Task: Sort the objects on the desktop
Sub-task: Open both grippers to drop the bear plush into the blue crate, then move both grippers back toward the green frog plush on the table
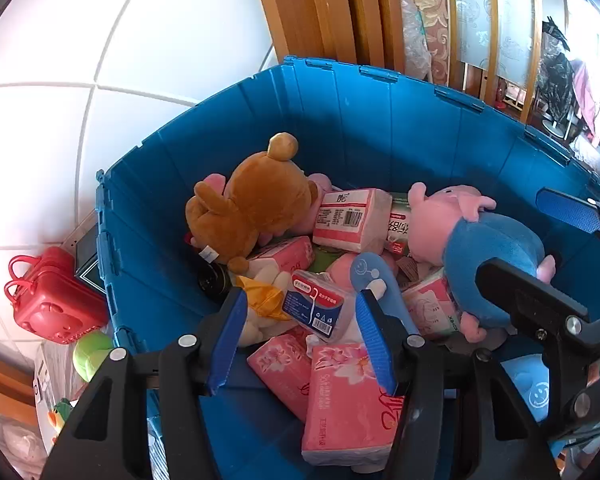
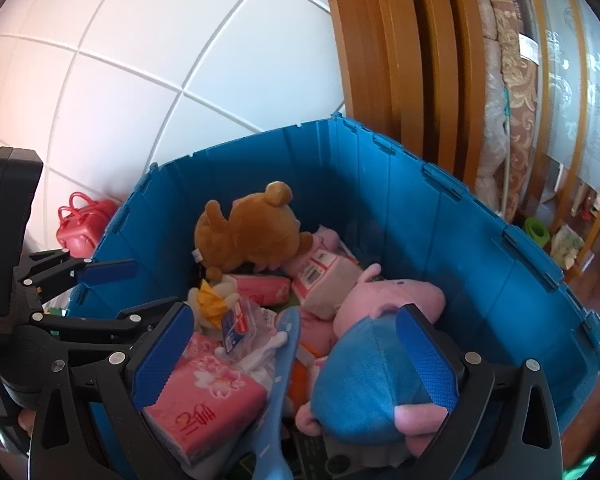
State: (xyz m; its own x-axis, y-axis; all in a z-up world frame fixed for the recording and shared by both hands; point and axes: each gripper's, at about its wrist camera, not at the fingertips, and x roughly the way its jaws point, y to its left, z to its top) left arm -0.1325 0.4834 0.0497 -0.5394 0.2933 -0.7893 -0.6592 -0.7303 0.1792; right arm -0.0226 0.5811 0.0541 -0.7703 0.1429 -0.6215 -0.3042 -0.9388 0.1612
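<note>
The left gripper (image 1: pixel 300 344), jaws spread and empty, hangs just above a pink tissue pack (image 1: pixel 348 396) and a blue floss box (image 1: pixel 315 309), while the right gripper (image 2: pixel 296 364), jaws wide and pinching nothing, straddles the blue-bodied pig plush (image 2: pixel 376 376). A close here could snag the blue shoehorn (image 2: pixel 284 360) beside it or let the soft body slip. The pig lies in the blue crate (image 2: pixel 460 240), long axis running away, snout toward the brown bear (image 2: pixel 248 232).
</note>
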